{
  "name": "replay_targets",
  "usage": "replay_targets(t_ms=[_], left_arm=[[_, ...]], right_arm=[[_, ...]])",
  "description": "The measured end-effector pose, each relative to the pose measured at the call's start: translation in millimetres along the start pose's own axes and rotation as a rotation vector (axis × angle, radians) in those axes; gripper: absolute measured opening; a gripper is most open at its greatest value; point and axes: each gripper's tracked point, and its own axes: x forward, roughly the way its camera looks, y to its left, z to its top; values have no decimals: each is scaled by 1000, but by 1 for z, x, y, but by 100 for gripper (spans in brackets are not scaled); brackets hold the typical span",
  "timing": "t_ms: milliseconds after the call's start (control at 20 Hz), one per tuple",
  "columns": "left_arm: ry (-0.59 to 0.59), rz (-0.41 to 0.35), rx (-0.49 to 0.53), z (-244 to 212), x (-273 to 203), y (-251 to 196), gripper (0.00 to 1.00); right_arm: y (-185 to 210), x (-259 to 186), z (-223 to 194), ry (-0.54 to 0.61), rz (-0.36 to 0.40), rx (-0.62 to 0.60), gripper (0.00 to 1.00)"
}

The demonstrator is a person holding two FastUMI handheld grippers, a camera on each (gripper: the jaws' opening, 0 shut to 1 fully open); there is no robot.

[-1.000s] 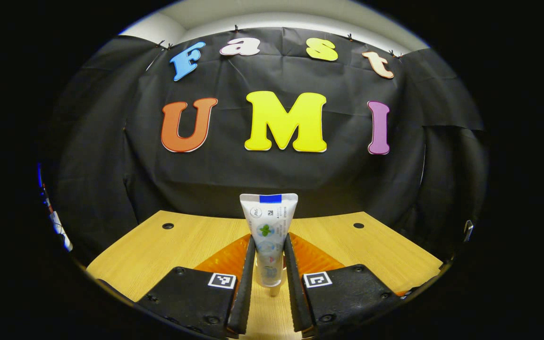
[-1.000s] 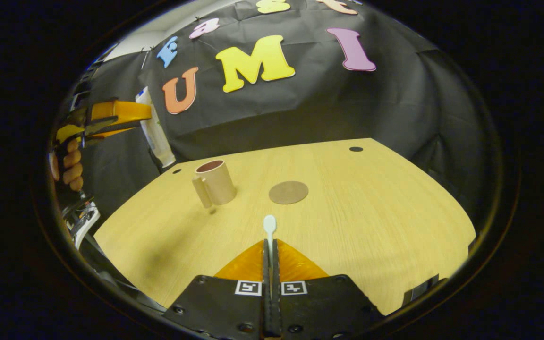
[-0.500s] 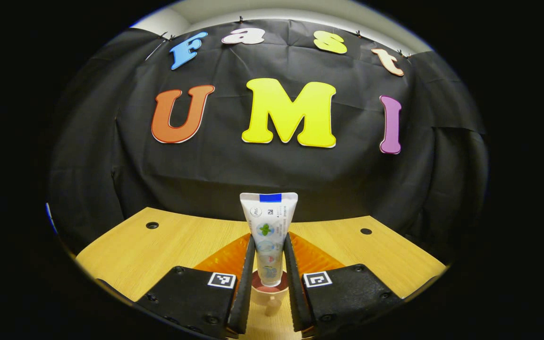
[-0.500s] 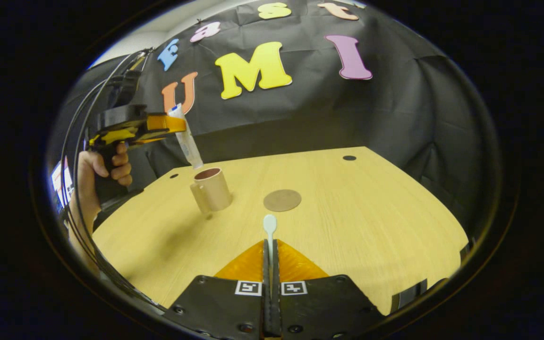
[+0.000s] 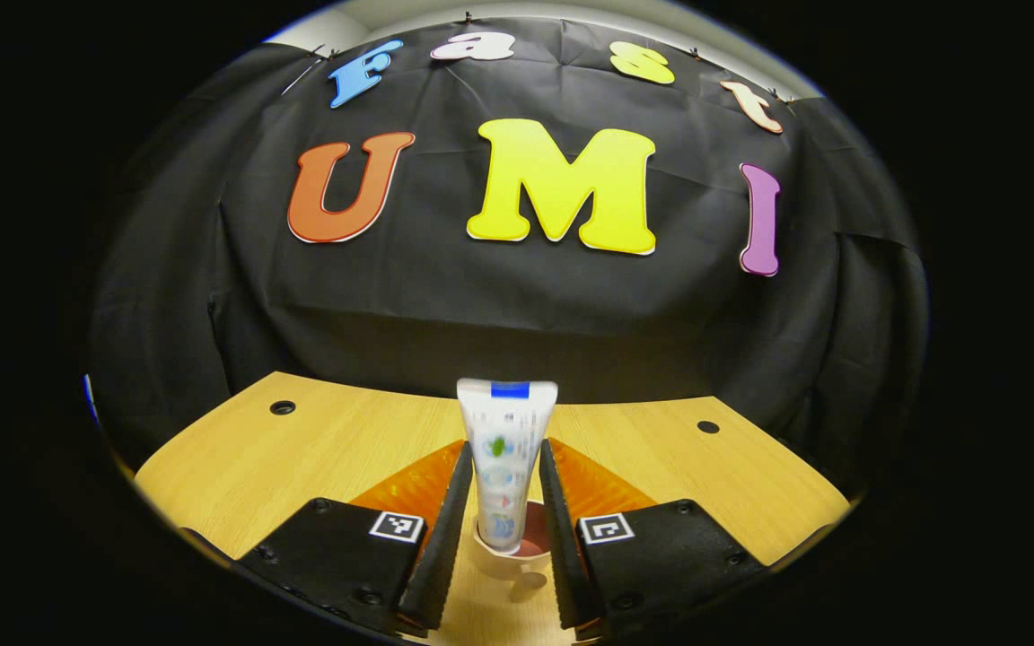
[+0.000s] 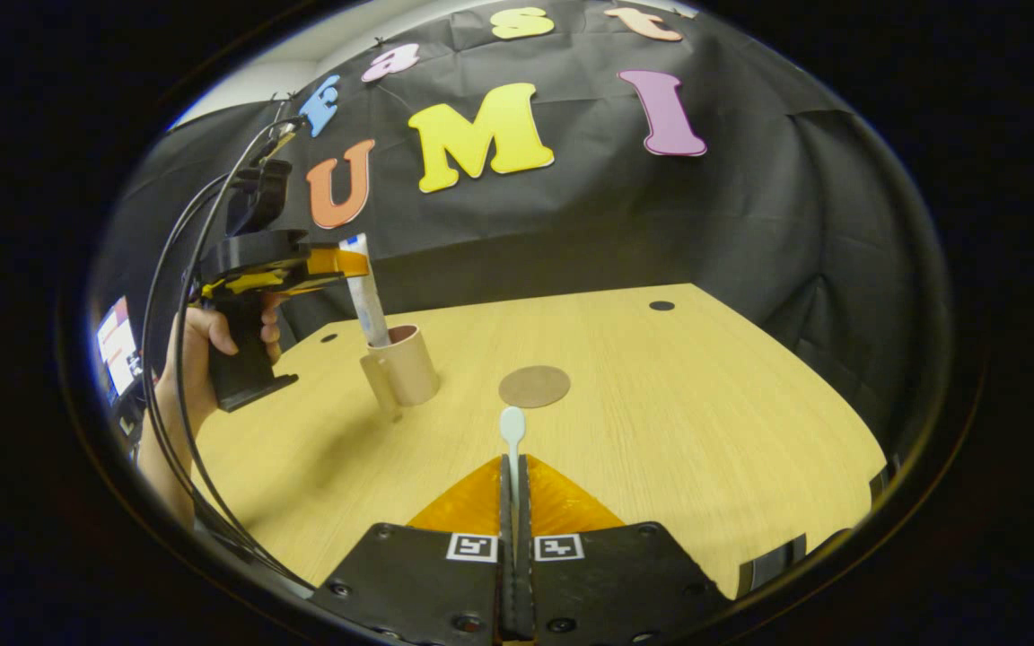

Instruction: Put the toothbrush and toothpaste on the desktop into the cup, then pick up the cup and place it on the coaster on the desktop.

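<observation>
Between the left gripper [image 5: 499, 502]'s two fingers, in the left gripper view, the toothpaste [image 5: 505, 453] stood upright, a white tube with a blue band along its flat top end. The fingers looked spread a little, each with a narrow gap between it and the tube's side, so the tongs appeared loosened rather than pinching, though at this angle I could not tell for certain. The tube's lower end sat inside the mouth of the cup [image 5: 512, 561], which showed just below it between the fingers, pale outside and reddish brown within. Beyond lay the light wooden desktop [image 5: 302, 449] with a small dark hole near each far corner, and the black cloth wall behind. Seen from the right gripper view, the same cup [image 6: 402, 366] stood on the desktop [image 6: 661, 404] at the left, its handle turned toward the camera, with the toothpaste [image 6: 366, 292] poking out of it, leaning slightly away from the cup's middle. The left gripper [image 6: 337, 262] hung just above the cup, level with the tube's upper part, held by a hand [image 6: 203, 341] with cables looping up from it. The round brown coaster [image 6: 534, 386] lay flat on the wood, near the cup's right and apart from it. The right gripper [image 6: 514, 475] was pressed together on the toothbrush [image 6: 512, 431], whose pale rounded end stuck out forward past the fingertips, just short of the coaster.
</observation>
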Motion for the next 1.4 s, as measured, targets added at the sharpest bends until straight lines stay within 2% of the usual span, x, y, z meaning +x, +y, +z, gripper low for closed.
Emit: replay_targets(t_ms=[100, 150, 250, 300, 450, 550, 600, 650, 1100, 1400], left_arm=[[-27, 4, 20, 8, -1, -1, 54], [-28, 18, 34, 8, -3, 1, 65], [-39, 37, 51, 10, -7, 4, 76], [-49, 45, 50, 11, -9, 5, 89], [-77, 60, 46, 20, -20, 11, 95], [-101, 68, 47, 25, -31, 16, 96], [-117, 74, 44, 28, -39, 20, 89], [-133, 79, 38, 32, -47, 24, 96], [-185, 155, 51, 19, -119, 72, 96], [-177, 223, 80, -3, -145, 101, 96]], right_arm=[[1, -1, 0, -1, 1, 1, 0], [1, 1, 0, -2, 3, 4, 0], [5, 3, 2, -2, 7, 2, 0], [6, 1, 1, -3, 10, 0, 0], [9, -2, 4, -14, 20, -4, 0], [15, 0, 6, -17, 39, -6, 0], [18, -1, 9, -21, 49, -5, 0], [21, -1, 13, -28, 59, -7, 0], [63, 3, 69, -145, 122, -88, 0], [106, 15, 112, -224, 172, -147, 0]])
